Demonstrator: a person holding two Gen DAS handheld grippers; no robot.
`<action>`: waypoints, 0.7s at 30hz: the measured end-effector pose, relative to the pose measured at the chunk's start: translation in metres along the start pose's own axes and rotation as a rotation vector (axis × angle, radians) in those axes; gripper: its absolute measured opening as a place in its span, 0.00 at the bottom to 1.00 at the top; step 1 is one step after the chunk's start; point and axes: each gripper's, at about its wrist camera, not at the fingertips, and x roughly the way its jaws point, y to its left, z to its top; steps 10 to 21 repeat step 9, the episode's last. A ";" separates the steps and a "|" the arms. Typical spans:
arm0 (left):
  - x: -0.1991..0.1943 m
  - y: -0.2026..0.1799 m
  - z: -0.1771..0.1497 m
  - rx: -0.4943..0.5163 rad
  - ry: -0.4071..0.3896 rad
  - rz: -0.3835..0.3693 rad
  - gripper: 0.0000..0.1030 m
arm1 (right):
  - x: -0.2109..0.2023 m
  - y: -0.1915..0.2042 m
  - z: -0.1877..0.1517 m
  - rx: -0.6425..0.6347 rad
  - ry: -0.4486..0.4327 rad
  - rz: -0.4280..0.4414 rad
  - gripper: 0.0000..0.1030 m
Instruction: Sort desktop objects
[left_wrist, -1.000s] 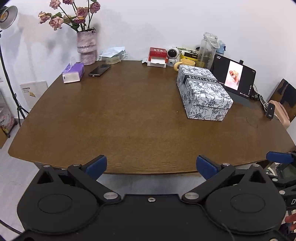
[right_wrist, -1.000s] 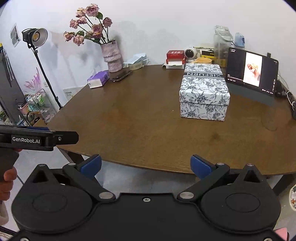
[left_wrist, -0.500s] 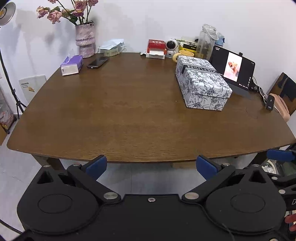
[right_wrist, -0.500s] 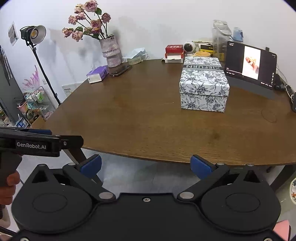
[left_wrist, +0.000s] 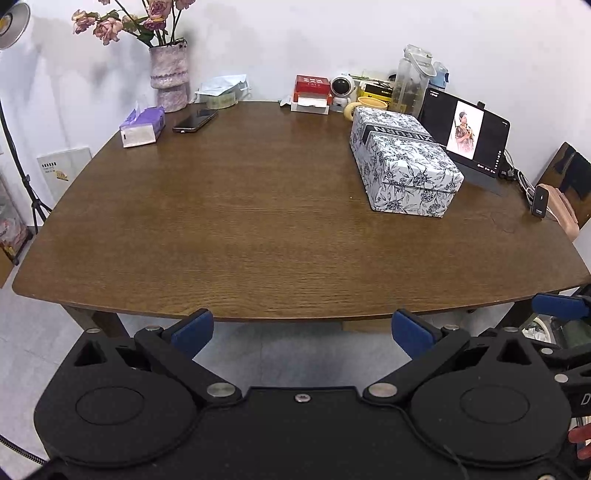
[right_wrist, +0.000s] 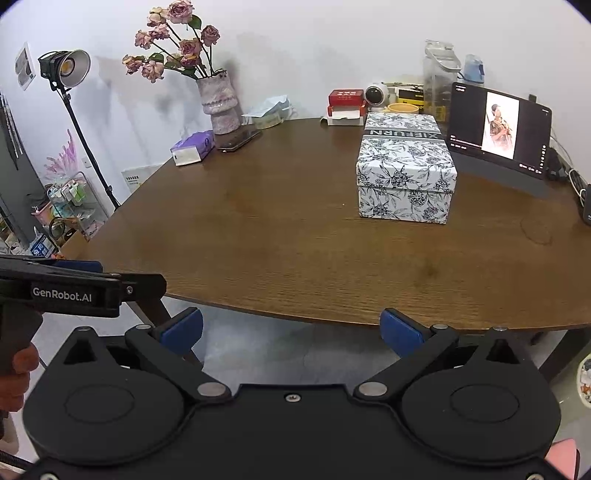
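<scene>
both claws, left claw and right claw, are held wide and empty short of the desk, probably ready for the floral box.

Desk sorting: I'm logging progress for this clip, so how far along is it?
Nothing looks done yet. The floral box is lidded, and the phone, tissue pack and red box lie along the table's far edge. Nothing is in hand: left gripper and right gripper are open and empty, short of the table. All the sorting remains.
</scene>
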 end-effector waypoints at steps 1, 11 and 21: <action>0.000 0.000 0.000 0.003 -0.004 0.001 1.00 | 0.000 0.000 0.000 0.001 0.000 -0.001 1.00; 0.001 -0.002 0.000 0.002 -0.006 0.015 1.00 | 0.003 -0.001 -0.002 0.008 0.011 0.000 1.00; 0.001 -0.002 0.000 0.002 -0.006 0.015 1.00 | 0.003 -0.001 -0.002 0.008 0.011 0.000 1.00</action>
